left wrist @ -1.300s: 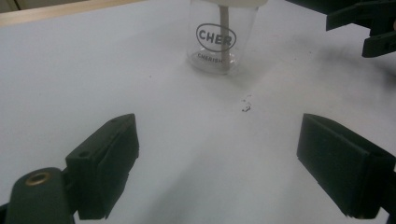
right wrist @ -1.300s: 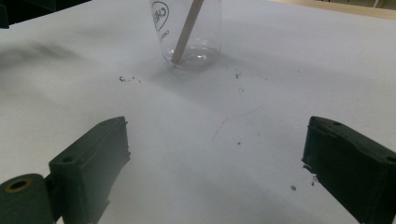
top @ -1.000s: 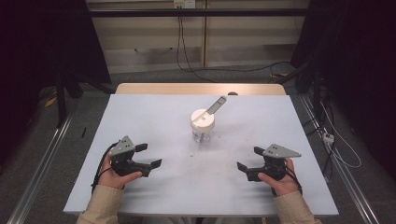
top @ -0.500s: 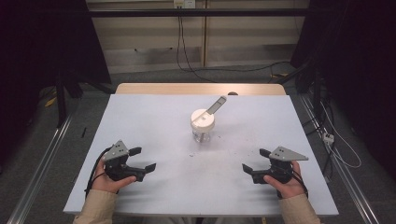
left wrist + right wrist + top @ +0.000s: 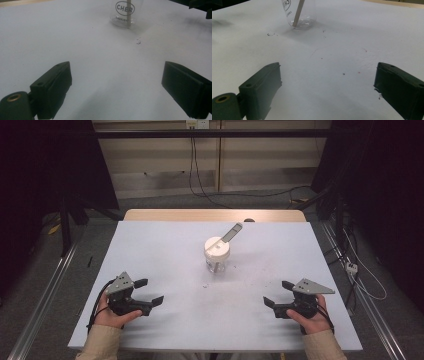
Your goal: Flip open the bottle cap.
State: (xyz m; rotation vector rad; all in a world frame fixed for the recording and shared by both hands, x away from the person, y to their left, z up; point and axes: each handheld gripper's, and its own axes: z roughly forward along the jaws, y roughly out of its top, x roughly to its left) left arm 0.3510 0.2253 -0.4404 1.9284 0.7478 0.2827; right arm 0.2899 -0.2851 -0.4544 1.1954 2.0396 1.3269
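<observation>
Jar (image 5: 125, 13) lettering in left gripper view

dim room, grey floor (image 5: 60, 285), trailing cables (image 5: 200, 180)

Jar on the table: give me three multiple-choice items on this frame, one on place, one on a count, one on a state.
1. Where does the jar stand on the table?
A. near the middle, beyond both tongs
B. at the near left corner
C. between the jaws of the right tongs

2. How many sticks stand in the jar?
A. none
B. one
C. three

3. How are the left tongs and right tongs?
A. both shut on the jar
B. left open, right shut on the stick
C. both open, holding nothing

Answers:
1 A: the high view shows the jar mid-table, farther out than both hands.
2 B: a single stick leans out of the lid.
3 C: each gripper view shows its jaws wide apart over bare table.
</observation>
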